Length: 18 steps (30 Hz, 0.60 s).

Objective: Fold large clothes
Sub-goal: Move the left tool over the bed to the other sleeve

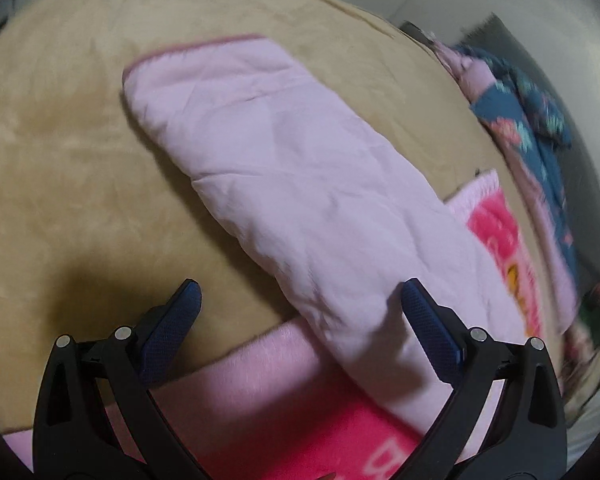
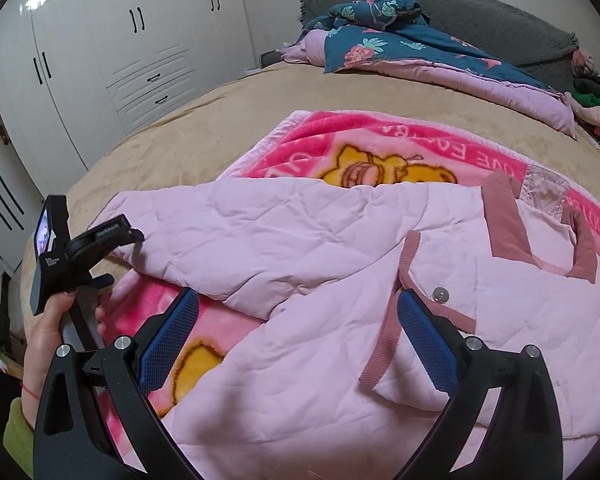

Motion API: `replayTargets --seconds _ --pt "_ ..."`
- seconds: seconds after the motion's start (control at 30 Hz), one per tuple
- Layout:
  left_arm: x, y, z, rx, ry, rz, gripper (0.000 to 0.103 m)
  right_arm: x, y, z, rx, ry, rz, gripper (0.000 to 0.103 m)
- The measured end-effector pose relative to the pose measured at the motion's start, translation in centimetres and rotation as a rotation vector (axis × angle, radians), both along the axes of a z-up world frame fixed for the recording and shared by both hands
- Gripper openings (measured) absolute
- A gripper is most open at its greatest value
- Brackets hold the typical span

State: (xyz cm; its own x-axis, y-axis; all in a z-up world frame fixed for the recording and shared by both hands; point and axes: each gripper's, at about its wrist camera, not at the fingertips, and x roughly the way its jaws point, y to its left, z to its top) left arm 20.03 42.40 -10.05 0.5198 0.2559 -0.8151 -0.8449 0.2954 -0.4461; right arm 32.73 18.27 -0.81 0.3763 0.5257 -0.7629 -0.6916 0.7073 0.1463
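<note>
A pale pink quilted jacket [image 2: 340,360] with dusty-rose corduroy trim and a snap button lies on a pink cartoon blanket [image 2: 380,140] on the bed. One sleeve [image 2: 240,236] stretches out to the left. In the left wrist view this sleeve [image 1: 300,168] runs diagonally across the tan bedspread. My left gripper [image 1: 300,292] is open, with the near end of the sleeve between its fingers and closer to the right one. My right gripper [image 2: 298,300] is open just above the jacket's front, its right finger beside the trimmed edge. A hand [image 2: 48,332] holds the left gripper at the sleeve's far end.
The tan bedspread [image 2: 180,140] covers the bed. A teal floral quilt [image 2: 400,44] is bunched against the grey headboard [image 2: 500,12]. More clothes [image 2: 596,108] are piled at the far right. White wardrobes [image 2: 100,60] stand beyond the bed's left side.
</note>
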Motion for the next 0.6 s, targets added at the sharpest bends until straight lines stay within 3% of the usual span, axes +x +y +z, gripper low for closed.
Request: replayTargets --seconds 0.33,0.5,0.53,0.6 --pt "-2.7 2.6 -1.4 -0.056 -0.244 0.158 0.094 1.7 -3.7 0.0 -0.032 0.000 -0.069 0.099" --pt "-3.3 2.6 -1.4 -0.020 -0.240 0.169 0.090 1.8 -5.7 -0.2 -0.027 0.010 -0.100 0.099" --pt "-3.2 2.6 -1.2 -0.003 -0.220 0.166 0.082 1.7 -6.1 -0.2 -0.026 0.015 -0.108 0.099" --pt "-3.2 2.6 -1.1 0.012 -0.219 0.156 0.051 1.4 -6.7 -0.2 -0.020 0.024 -0.113 0.099"
